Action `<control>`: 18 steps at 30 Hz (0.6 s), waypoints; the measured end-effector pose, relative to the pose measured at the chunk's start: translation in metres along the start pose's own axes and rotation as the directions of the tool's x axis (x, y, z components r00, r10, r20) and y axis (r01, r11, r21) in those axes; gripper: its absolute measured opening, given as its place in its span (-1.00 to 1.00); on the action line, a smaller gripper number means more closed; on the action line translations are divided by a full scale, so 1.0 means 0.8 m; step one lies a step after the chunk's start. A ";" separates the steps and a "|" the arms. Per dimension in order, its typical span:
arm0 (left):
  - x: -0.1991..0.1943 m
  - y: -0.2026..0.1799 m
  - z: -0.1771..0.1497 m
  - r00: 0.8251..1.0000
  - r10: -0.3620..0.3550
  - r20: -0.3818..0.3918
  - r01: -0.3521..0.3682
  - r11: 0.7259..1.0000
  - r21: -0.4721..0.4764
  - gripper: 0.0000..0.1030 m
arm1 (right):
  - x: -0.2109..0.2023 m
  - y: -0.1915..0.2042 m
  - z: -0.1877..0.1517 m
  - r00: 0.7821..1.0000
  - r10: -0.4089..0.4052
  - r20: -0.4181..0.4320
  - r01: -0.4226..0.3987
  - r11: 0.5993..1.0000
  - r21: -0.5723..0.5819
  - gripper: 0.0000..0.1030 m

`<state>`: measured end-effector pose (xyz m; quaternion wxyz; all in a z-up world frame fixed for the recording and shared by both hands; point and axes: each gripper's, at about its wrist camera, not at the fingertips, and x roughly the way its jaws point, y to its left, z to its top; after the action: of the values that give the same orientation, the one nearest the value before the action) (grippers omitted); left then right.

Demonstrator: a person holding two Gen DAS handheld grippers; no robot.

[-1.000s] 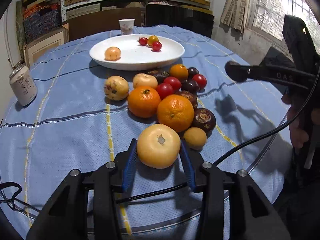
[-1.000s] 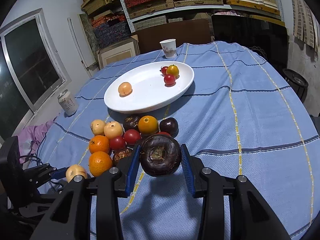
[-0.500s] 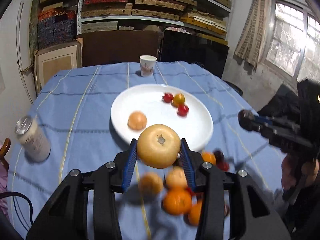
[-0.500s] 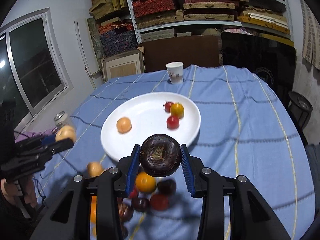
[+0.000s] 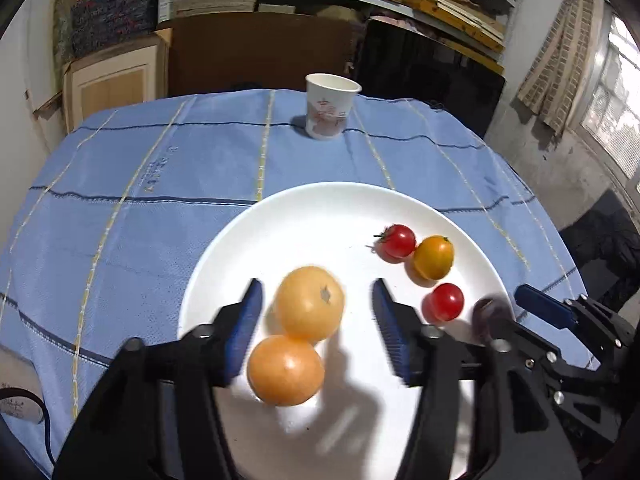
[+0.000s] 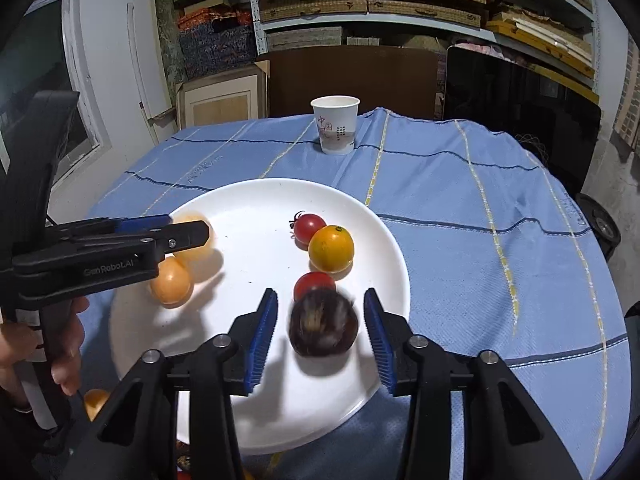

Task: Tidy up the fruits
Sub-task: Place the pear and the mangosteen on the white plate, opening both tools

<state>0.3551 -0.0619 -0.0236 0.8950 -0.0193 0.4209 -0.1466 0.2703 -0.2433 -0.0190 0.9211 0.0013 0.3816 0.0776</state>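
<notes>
Left gripper [image 5: 318, 330] jaws wide, gaps either side of the pale yellow fruit [image 5: 310, 303], which sits blurred over the white plate [image 5: 320, 208], against an orange-yellow fruit [image 5: 285, 370]. Right gripper [image 6: 319, 334] also wide; dark purple fruit [image 6: 323, 327] blurred between the pads, touching neither, on the plate's near right. Only the right view shows a hand [image 6: 60, 344] on the left tool's handle. Paper cup [image 6: 335, 124] stands beyond the plate.

Plate [image 6: 224, 208] far half lay bare; cherry tomatoes [image 6: 310, 227] crowded right side; paper cup [image 6: 335, 124] stood on desk [image 6: 480, 240] behind.
</notes>
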 end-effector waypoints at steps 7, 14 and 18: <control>-0.082 0.004 -0.028 0.996 -0.036 0.087 0.038 0.999 -0.022 0.66 | -0.053 0.002 -0.020 0.999 0.025 0.043 -0.025 1.000 0.003 -0.08; -0.160 -0.025 -0.145 0.996 -0.079 0.047 0.073 0.991 0.108 0.70 | -0.143 0.012 -0.121 0.989 0.142 0.044 -0.144 0.988 0.047 0.09; -0.184 -0.046 -0.224 0.998 -0.056 0.033 0.048 0.979 0.196 0.70 | -0.172 0.026 -0.180 0.984 0.175 0.034 -0.177 0.983 0.057 0.10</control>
<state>0.1212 -0.0405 -0.0230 0.8963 0.0547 0.3866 -0.2101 0.0704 -0.2504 -0.0228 0.9155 0.0636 0.3689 0.1474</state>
